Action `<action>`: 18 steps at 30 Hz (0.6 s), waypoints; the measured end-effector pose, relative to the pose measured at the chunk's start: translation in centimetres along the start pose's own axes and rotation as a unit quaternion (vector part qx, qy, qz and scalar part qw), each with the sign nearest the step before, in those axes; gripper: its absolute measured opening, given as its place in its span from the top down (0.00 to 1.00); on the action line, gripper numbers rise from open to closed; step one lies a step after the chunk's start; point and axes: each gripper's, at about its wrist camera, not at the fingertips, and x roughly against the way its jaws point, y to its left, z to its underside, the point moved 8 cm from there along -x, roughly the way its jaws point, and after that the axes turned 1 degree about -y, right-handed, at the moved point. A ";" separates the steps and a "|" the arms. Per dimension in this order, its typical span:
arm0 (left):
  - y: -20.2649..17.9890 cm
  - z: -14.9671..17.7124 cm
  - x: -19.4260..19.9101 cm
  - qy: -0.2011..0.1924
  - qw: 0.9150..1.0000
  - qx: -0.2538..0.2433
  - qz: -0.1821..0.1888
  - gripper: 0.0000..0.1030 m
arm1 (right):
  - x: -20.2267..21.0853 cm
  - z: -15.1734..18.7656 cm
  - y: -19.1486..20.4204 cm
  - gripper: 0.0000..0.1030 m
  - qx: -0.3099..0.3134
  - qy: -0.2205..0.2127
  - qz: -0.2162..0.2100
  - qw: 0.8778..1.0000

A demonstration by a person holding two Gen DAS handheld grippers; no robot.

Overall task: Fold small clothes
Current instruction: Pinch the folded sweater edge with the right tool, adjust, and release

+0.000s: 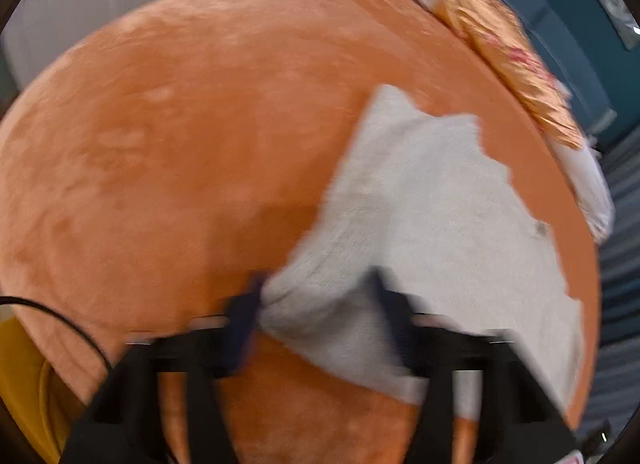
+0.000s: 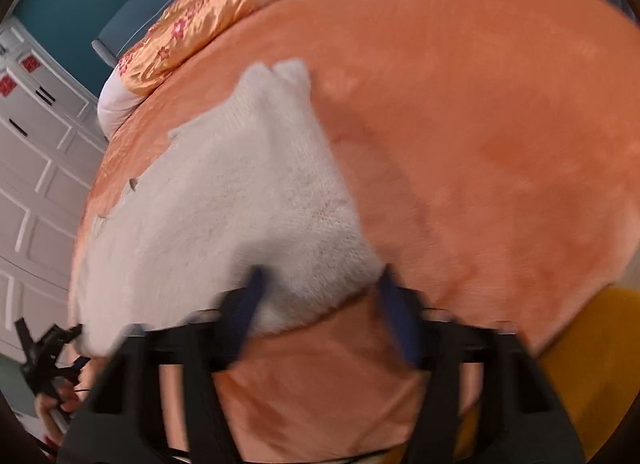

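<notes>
A fuzzy white garment (image 1: 432,200) lies spread flat on an orange plush blanket (image 1: 180,124). In the left wrist view its near left corner sits between the fingers of my left gripper (image 1: 316,288), which stand wide apart. In the right wrist view the garment (image 2: 240,192) lies to the left, and its near right corner sits between the fingers of my right gripper (image 2: 320,284), also wide apart. Both views are motion-blurred. The left gripper also shows in the right wrist view (image 2: 48,344) at the garment's far left corner.
The orange blanket (image 2: 480,124) covers a bed. An orange satin pillow with pink flowers (image 2: 192,24) and a white pillow (image 2: 112,104) lie at its head. White panelled doors (image 2: 36,168) and a teal wall (image 2: 60,4) stand beyond. A yellow surface (image 2: 592,364) is beside the bed.
</notes>
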 end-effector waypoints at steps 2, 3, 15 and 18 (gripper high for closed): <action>-0.6 -0.3 1.5 -0.008 1.000 -0.013 0.010 0.87 | 1.9 -0.8 1.2 0.90 0.021 -0.026 -0.004 0.999; -0.7 -0.3 2.4 -0.013 1.000 -0.019 0.014 0.89 | 2.9 -1.0 1.5 0.91 0.032 -0.036 -0.003 0.999; 5.8 7.3 5.6 0.032 0.998 -0.021 -0.041 0.78 | 3.8 4.4 -1.8 0.91 0.136 0.084 0.099 0.982; 5.1 6.6 7.4 0.006 0.996 -0.034 -0.082 0.57 | 5.4 3.2 -1.2 0.86 0.146 0.050 0.108 0.982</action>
